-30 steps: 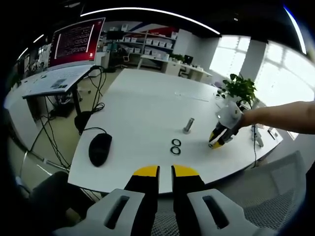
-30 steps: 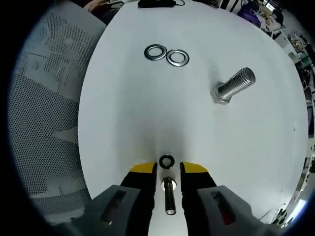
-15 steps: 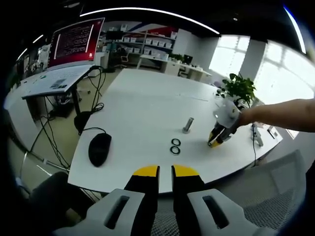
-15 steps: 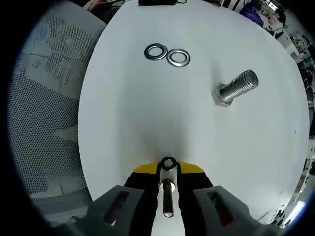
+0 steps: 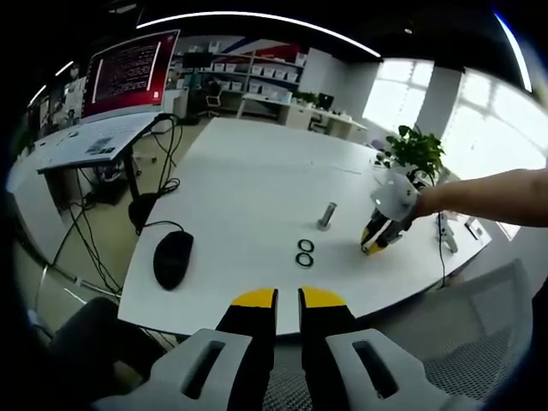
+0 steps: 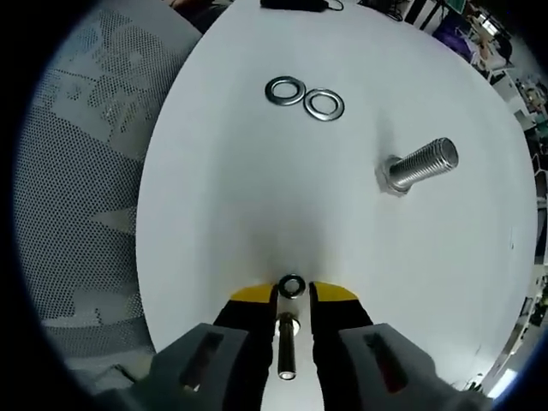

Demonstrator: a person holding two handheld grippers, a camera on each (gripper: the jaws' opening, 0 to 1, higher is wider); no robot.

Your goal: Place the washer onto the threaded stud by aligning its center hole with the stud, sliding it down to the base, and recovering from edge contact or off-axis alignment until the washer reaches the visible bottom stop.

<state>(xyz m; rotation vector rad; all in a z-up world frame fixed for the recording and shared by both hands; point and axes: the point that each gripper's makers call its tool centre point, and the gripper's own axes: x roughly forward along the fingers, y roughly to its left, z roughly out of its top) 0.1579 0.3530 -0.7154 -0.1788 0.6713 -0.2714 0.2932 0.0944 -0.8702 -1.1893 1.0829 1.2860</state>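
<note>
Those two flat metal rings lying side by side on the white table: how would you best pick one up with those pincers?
Judging by their pose, take a washer by its outer rim, coming straight down from above with one of the jaws on each side. It lies flat on the table, so there is nothing to get under. Its neighbour sits close beside it, so the free far sides look easier.

washer (image 6: 292, 286): edges hidden between the jaws
two washers (image 5: 304, 253): too small to tell apart
counter (image 6: 479, 282): far side cut off
</note>
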